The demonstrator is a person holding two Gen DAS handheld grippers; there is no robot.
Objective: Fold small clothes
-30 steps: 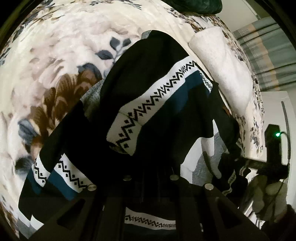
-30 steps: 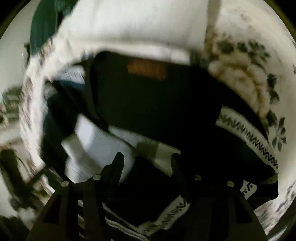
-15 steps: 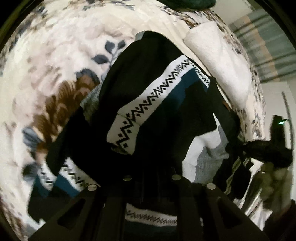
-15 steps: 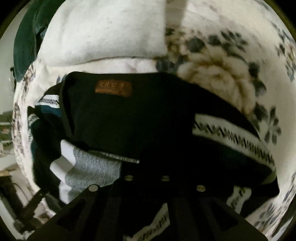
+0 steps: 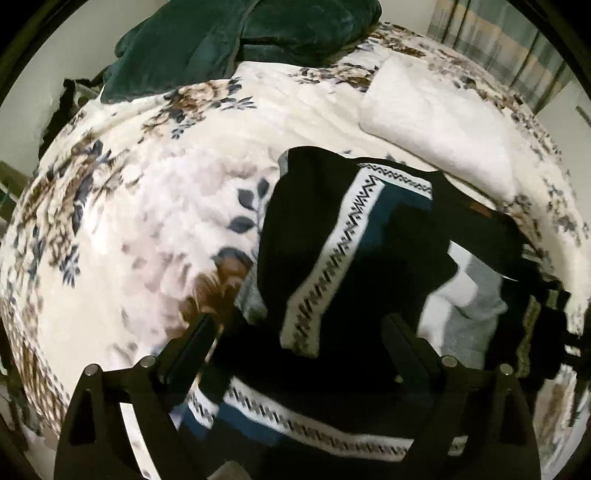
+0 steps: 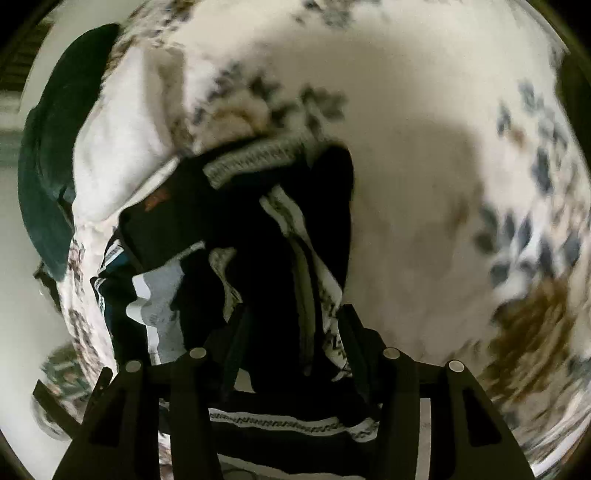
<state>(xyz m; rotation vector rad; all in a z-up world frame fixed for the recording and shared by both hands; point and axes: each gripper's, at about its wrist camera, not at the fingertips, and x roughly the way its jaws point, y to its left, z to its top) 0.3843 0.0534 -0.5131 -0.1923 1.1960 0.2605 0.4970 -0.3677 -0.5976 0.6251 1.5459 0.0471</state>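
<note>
Matte black left hand-held gripper and right hand-held gripper, triangular cut-outs, round silver screws.

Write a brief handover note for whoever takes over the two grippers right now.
Left gripper: open, above the black patterned sweater, holding nothing.
Right gripper: open, over the sweater's bunched folds.
The sweater lies on the floral blanket, beside a folded white cloth; a dark green blanket sits farther back.
Done: sleeves lie folded across the body.
Left: probably a final fold and tidying, since it looks rumpled.
</note>
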